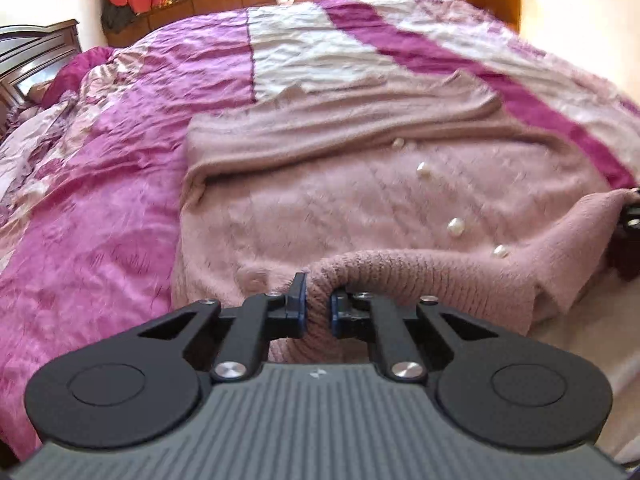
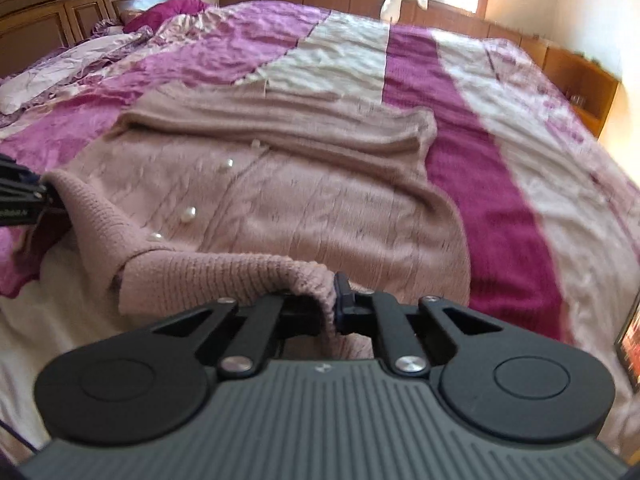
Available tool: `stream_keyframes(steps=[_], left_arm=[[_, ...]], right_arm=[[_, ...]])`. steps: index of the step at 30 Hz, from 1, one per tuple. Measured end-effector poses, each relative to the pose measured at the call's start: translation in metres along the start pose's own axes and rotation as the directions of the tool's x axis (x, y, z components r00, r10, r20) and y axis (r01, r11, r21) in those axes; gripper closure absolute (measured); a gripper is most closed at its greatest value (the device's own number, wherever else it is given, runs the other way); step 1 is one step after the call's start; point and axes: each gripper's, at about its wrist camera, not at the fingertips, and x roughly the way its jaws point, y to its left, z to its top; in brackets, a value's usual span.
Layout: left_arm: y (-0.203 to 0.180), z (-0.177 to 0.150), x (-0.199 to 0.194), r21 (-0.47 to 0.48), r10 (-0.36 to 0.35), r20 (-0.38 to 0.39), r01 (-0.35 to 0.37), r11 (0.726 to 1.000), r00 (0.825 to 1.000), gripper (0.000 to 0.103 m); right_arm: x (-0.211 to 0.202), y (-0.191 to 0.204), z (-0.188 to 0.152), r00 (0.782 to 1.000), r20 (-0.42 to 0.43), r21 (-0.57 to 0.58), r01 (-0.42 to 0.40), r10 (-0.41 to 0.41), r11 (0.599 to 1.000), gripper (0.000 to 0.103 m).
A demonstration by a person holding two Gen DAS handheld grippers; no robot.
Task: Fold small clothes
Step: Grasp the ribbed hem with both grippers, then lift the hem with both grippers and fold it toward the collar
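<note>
A dusty-pink knit cardigan (image 1: 340,200) with pearl buttons (image 1: 456,226) lies on the bed, its sleeves folded across the far part. My left gripper (image 1: 318,310) is shut on the ribbed hem at the near left corner. My right gripper (image 2: 332,312) is shut on the ribbed hem at the near right corner; the cardigan also shows there (image 2: 300,208). Both lift the near edge a little off the bed. The right gripper shows at the right edge of the left wrist view (image 1: 630,216); the left gripper shows at the left edge of the right wrist view (image 2: 24,200).
The bed has a purple, pink and cream quilt (image 1: 100,200). A dark wooden headboard (image 2: 80,4) stands at the far left. A wooden ledge (image 2: 576,84) runs along the far side under a window. A dark framed object (image 2: 630,344) is at the right edge.
</note>
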Motion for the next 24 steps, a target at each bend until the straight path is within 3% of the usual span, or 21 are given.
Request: stream_keyframes(steps=[12,24], left_arm=[[0.01,0.043,-0.013,-0.038,0.048,0.117,-0.044,0.998,0.992,0.092],[0.02,0.107,-0.006,-0.046,0.074,0.23,-0.065,0.997,0.97,0.092]], right_arm=[[-0.003,-0.001,0.04,0.992,0.122,-0.002,0.041,-0.041,0.999,0.094],[0.008,-0.004,0.098,0.963,0.256,-0.026,0.093,-0.083,0.995,0.094]])
